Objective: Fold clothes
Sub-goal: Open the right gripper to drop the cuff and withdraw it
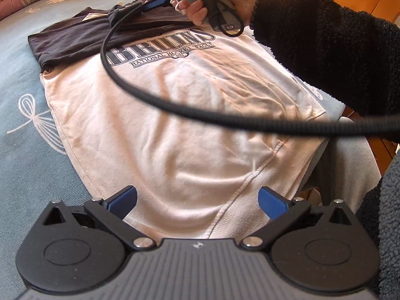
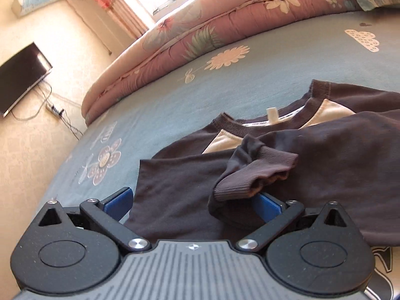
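Each claw has a black body with two round hub covers, silver screws at the linkage pivots, a ribbed grey centre plate with a small emblem, and blue fingers: the left claw and the right claw look alike. Ahead of the left claw, a black corrugated cable loops across. The person's sleeve is black fleece.

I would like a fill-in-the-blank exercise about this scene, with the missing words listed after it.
1. The large word printed on the white sweatshirt with dark brown sleeves is ____.
2. The jaws of the left gripper stand ____.
3. The ribbed brown cuff lies in front of the ____ gripper.
4. The sweatshirt lies on a ____ flower-patterned bed sheet.

Missing words: BRUINS; open; right; blue
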